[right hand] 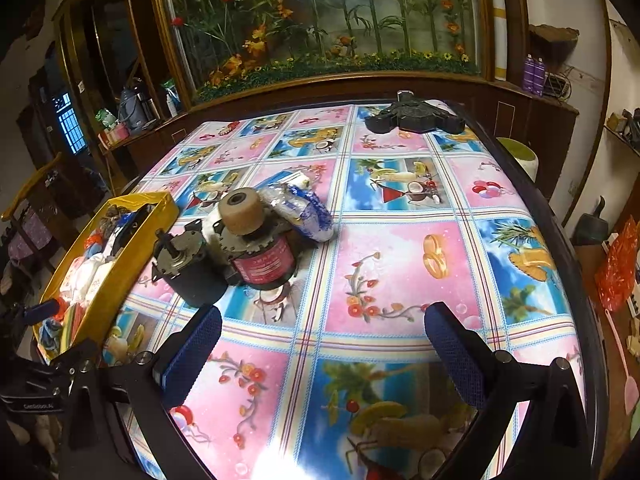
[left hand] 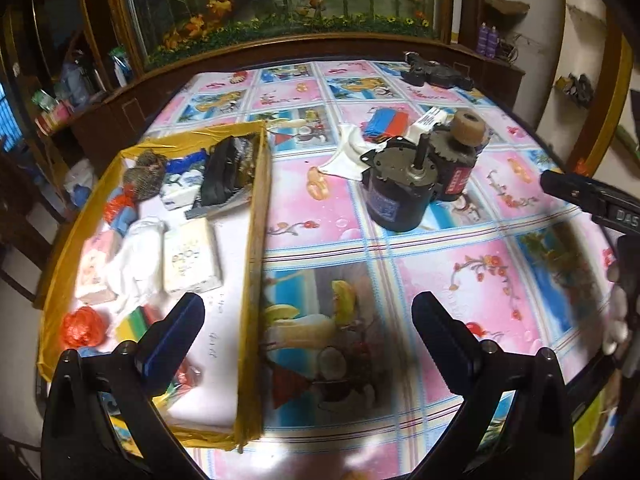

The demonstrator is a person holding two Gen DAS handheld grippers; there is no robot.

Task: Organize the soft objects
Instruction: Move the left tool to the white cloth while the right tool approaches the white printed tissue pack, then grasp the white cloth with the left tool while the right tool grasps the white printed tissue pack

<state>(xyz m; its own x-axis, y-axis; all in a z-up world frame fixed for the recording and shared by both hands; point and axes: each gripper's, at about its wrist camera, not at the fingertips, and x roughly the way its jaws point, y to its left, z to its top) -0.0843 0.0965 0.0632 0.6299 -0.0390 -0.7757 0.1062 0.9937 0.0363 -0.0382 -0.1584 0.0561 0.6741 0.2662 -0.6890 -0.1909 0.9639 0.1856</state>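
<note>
Home dining room, patterned tablecloth (right hand: 400, 248), wooden sideboard (right hand: 520, 120)

On the table (right hand: 400, 248), the box (left hand: 256, 240) lies left of two motors (left hand: 416, 176), packets (right hand: 300, 204) behind them.

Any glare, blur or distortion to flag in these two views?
Left wrist view: strong fisheye bending, cardboard box edge slightly smeared, soft glare on the tablecloth at the bottom. Right wrist view: blown-out glare patch on the tablecloth, dark corners, motors reasonably sharp.

Dark wooden cabinet (right hand: 520, 104) — glass-fronted floral display (right hand: 320, 20) — white walls (right hand: 576, 12)
</note>
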